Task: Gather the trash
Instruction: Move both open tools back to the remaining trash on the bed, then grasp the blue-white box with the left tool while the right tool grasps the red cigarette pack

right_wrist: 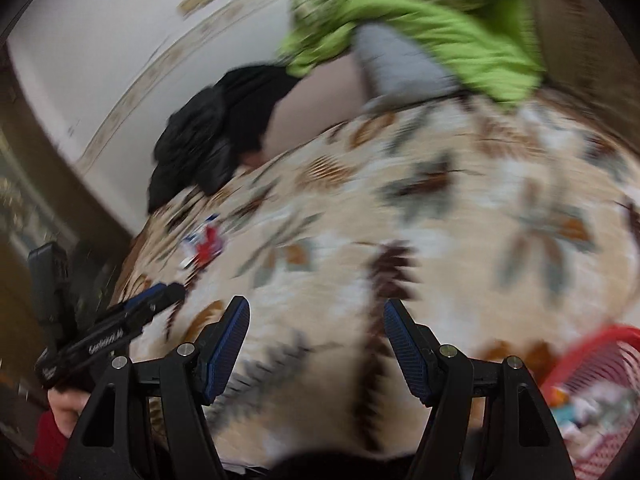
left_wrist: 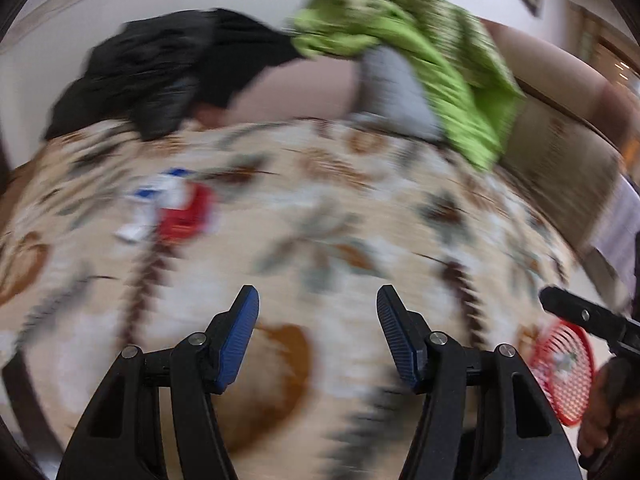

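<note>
Both the left gripper (left_wrist: 318,336) and right gripper (right_wrist: 316,346) are spread and empty; the red-white-blue wrapper (left_wrist: 176,210) at left centre could slip on the soft floral bedspread (left_wrist: 340,216)

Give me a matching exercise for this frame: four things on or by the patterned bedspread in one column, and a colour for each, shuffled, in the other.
Things:
1. crumpled wrapper on the bedspread
2. mesh basket by the right gripper
3. bundled cloth at the far left edge of the bed
4. draped cloth at the far right

Colours:
A. black
B. lime green
C. red, white and blue
D. red

Pairs: 1-C, 2-D, 3-A, 4-B

The pictures are motion-blurred, so finer detail on each item cannot be read.
</note>
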The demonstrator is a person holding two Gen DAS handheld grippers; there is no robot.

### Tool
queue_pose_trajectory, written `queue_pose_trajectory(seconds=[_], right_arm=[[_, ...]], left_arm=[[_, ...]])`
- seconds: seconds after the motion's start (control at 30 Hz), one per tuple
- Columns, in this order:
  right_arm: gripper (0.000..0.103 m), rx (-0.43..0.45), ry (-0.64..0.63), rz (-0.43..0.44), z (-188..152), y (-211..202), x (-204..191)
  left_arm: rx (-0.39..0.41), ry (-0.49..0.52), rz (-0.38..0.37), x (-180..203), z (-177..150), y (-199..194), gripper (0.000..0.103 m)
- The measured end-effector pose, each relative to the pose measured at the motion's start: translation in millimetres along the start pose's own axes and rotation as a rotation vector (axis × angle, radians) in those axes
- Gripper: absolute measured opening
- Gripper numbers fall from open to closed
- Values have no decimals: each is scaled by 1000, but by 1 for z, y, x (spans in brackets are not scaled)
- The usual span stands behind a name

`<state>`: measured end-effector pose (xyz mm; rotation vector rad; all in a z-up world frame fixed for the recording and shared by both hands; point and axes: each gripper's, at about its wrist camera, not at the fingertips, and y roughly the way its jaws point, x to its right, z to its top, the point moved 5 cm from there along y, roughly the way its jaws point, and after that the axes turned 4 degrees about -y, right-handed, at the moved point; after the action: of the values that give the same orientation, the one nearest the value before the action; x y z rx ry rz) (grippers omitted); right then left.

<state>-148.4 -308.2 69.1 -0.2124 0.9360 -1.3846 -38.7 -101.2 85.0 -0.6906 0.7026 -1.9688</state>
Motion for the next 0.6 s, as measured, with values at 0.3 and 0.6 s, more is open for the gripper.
queue_pose_trajectory(seconds=[0.3,0.6], right_arm=[[74,-130,-98,99,43,156,-98],[74,-221,-139,112,68,288,-140]], left_arm=[[-4,-127,150,-135,39,26,64],[20,-145,169,-186,79,57,72]])
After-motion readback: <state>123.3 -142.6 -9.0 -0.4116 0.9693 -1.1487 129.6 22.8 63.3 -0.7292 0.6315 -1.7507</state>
